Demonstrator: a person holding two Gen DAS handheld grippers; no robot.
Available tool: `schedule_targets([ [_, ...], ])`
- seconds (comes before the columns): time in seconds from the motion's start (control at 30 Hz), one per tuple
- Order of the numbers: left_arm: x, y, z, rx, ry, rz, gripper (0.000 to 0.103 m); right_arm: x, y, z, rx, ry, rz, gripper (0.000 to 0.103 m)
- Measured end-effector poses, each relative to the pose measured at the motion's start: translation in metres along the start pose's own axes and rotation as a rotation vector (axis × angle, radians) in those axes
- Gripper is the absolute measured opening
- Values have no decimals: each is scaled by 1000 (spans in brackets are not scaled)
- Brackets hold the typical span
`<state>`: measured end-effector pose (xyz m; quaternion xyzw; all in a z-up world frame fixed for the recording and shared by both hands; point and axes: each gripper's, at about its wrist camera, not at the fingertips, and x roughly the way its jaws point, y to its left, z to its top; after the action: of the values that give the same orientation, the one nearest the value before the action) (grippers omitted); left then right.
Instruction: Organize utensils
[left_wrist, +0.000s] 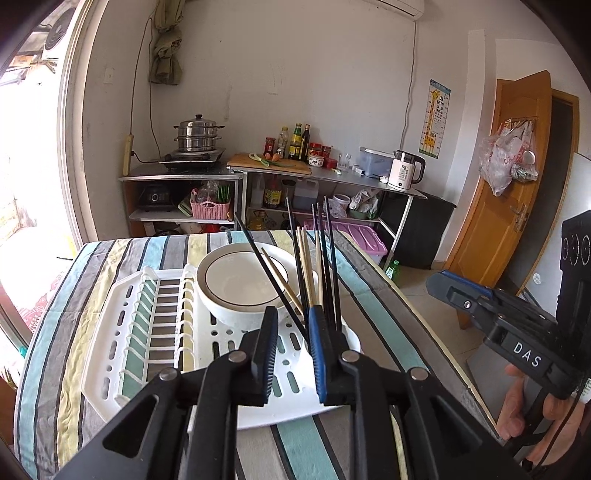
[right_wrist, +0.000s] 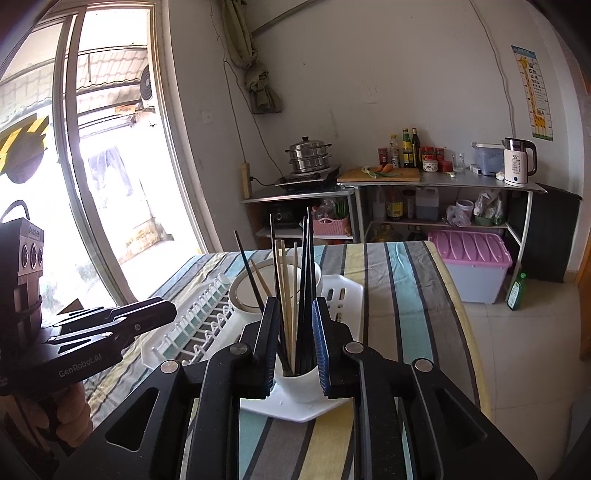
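A white dish rack (left_wrist: 122, 332) lies on the striped tablecloth. Its white utensil cup (right_wrist: 301, 382) holds several black and wooden chopsticks (right_wrist: 291, 280) standing upright; they also show in the left wrist view (left_wrist: 314, 266). A white bowl (left_wrist: 240, 280) sits in the rack behind the cup. My left gripper (left_wrist: 291, 354) is open and empty, just in front of the cup. My right gripper (right_wrist: 295, 350) is open and empty, its fingers either side of the cup from the near side. The right gripper also shows in the left wrist view (left_wrist: 480, 295).
The striped table (right_wrist: 402, 295) ends near a tiled floor at right. A pink-lidded storage box (right_wrist: 472, 266) and a green bottle (right_wrist: 516, 291) stand on the floor. Shelves with a steamer pot (right_wrist: 308, 155), bottles and a kettle (right_wrist: 517, 166) line the far wall.
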<state>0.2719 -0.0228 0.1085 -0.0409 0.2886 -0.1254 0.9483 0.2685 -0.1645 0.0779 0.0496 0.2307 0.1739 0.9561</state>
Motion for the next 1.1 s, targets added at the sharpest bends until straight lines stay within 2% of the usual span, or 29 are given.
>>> schedule_targets([
  [0.23, -38, -5, -48, -4, -33, 18, 26, -42, 20, -42, -27, -3, -6, 24],
  [0.47, -62, -13, -100, 1, -9, 39, 27, -74, 42, -86, -55, -6, -30, 24],
  [0.77, -105, -26, -144, 32, -56, 80, 29, -108, 61, -130, -67, -14, -54, 25],
  [1.1, -133, -25, -191, 18, -52, 123, 29, -132, 75, -169, -77, -7, -74, 25],
])
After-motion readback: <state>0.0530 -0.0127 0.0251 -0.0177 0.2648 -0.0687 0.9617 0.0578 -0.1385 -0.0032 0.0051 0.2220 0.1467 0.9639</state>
